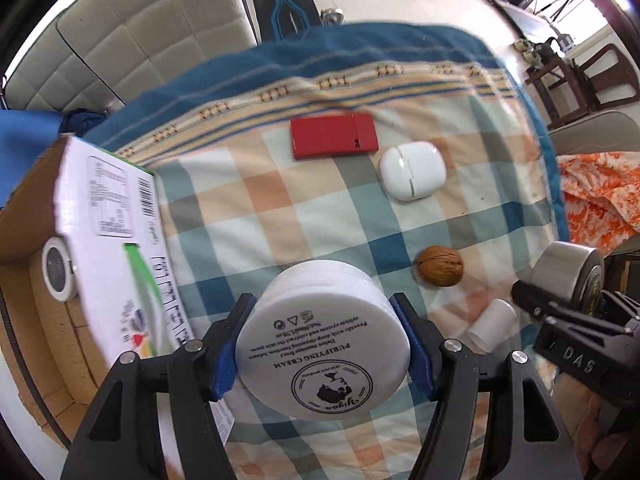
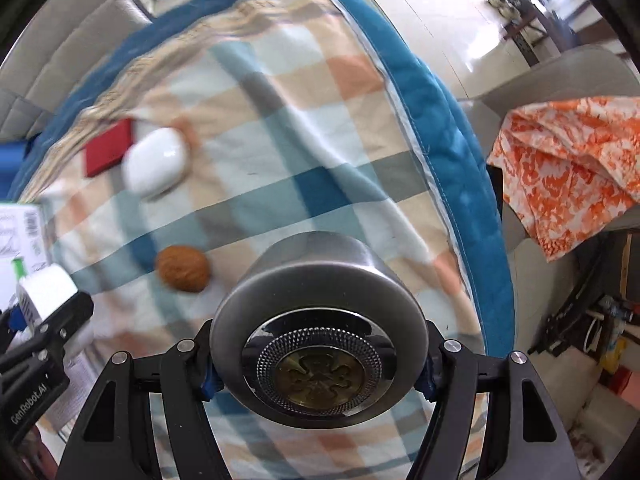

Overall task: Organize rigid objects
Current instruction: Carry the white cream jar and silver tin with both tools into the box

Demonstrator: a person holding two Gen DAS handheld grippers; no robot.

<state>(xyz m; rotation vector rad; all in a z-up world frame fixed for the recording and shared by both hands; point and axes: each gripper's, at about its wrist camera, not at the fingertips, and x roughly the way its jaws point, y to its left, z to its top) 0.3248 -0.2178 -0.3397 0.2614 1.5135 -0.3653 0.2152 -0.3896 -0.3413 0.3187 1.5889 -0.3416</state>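
Observation:
My left gripper (image 1: 322,340) is shut on a white cream jar (image 1: 320,344), held above the checked cloth beside a cardboard box (image 1: 108,216) at the left. My right gripper (image 2: 318,364) is shut on a round silver metal tin (image 2: 316,328); the tin also shows in the left wrist view (image 1: 572,276). On the cloth lie a red flat case (image 1: 334,136), a white earbud case (image 1: 412,174), a walnut (image 1: 440,266) and a small white cap (image 1: 490,324). The walnut (image 2: 182,268), earbud case (image 2: 156,166) and red case (image 2: 108,146) also show in the right wrist view.
A round white-rimmed object (image 1: 56,274) sits inside the cardboard box. An orange patterned cloth (image 2: 568,168) hangs over a chair at the right. The blue blanket edge (image 2: 452,128) marks the surface's right side. A padded headboard (image 1: 132,36) stands behind.

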